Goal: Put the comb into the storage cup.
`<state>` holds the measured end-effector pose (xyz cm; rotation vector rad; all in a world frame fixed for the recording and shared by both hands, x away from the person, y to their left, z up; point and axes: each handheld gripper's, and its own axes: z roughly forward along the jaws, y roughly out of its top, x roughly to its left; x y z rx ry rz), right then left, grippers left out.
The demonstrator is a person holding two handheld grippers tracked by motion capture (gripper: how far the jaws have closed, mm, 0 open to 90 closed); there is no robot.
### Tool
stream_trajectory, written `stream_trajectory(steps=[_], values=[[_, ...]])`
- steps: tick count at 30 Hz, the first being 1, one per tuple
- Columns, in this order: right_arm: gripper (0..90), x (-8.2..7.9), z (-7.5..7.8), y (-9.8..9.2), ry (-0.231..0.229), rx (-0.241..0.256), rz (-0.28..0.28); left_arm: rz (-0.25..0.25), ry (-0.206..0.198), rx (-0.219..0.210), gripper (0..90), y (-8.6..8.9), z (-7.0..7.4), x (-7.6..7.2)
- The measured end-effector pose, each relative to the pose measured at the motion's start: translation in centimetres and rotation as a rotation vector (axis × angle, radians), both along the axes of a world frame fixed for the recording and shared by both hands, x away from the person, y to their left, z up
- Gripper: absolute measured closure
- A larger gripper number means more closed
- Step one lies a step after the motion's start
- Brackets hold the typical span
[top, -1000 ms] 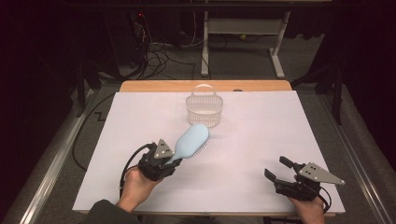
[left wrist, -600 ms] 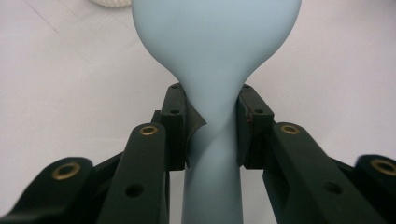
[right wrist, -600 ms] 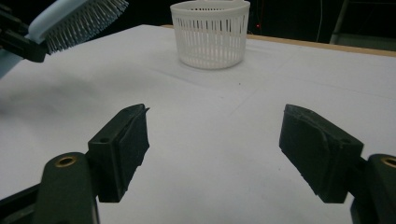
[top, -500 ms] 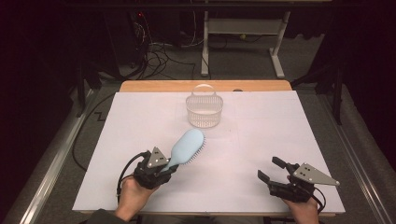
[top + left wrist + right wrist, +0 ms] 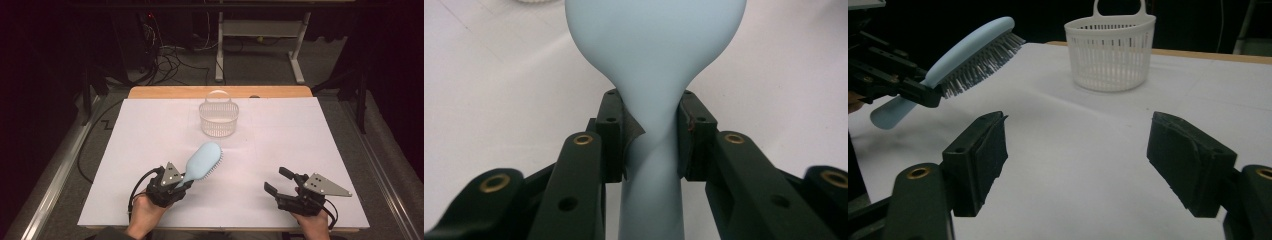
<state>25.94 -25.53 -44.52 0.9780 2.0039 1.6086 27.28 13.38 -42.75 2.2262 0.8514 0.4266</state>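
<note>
Worktop (image 5: 150,150): covered by a white sheet, taking up the middle and lower part of the high view; a wooden edge shows along its far side, upper centre of the frame. Dark floor with cables and a metal stand behind it, at the top of the frame.

Basket (image 5: 219,118): white, slotted wall, arched handle upright. Stands on the sheet just above centre of the high view, well apart from both grippers. In the right gripper view it sits at upper centre, bare sheet all round it.

Hairbrush (image 5: 201,161): pale blue, oval head, grey bristles. Lower centre-left of the high view, below and slightly left of the basket, apart from it. Head points up and right in the frame, the handle running down-left into the left gripper. In the right gripper view (upper left of that frame) the brush is tilted, head higher than handle, bristles facing down toward the sheet and clear of it.

Left gripper (image 5: 170,185): lower left of the high view, held by a hand coming in from the bottom edge. Jaws clenched on the brush's neck, where the handle widens into the head; the left gripper view shows both pads pressed against the blue plastic, one each side.

Right gripper (image 5: 281,184): lower right of the high view, near the front edge of the sheet. Jaws released, spread wide, with bare white sheet between them.
</note>
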Motion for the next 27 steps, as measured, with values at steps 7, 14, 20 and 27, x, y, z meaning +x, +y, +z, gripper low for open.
stream_trajectory(steps=[7, 14, 20, 27], values=[[24.9, 0.4, -0.1, 2.1, 0.036, 0.012, 0.063, -0.008, -0.011, -0.004, 69.3, -0.3, 0.2, -0.3], [25.1, 0.7, -0.1, 3.7, 0.050, 0.011, 0.104, -0.017, -0.015, -0.005, 69.3, -0.8, 0.1, -0.4], [25.0, 0.9, -0.1, 4.6, 0.070, 0.009, 0.128, -0.031, -0.015, -0.005, 69.3, -1.2, 0.1, -0.4], [24.9, 1.2, -0.1, 5.7, 0.090, 0.012, 0.155, -0.040, -0.018, -0.009, 69.3, -1.5, 0.1, -0.5]])
